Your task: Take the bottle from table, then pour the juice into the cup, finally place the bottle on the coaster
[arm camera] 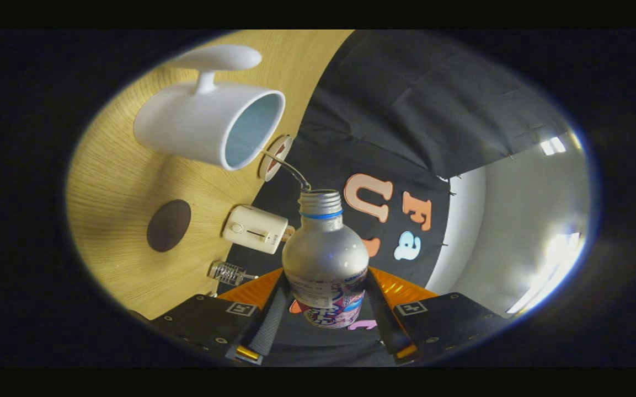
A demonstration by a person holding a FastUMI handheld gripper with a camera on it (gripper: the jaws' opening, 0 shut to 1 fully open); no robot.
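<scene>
Bottle [326, 259] pinched between both fingers of the claw [326, 320], cap off, label writing unreadable.
Beyond the fingers: white cup [207, 124], dark coaster [169, 225] (round), wood-grain table [113, 182].

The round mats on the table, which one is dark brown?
The dark brown coaster lies on the table below the white cup, while the paler one sits beyond the cup's rim. The gripper holds the bottle.

Bottle [325, 259] between fingers [267, 326]; cup [207, 124] beyond, perhaps just clear.
</scene>
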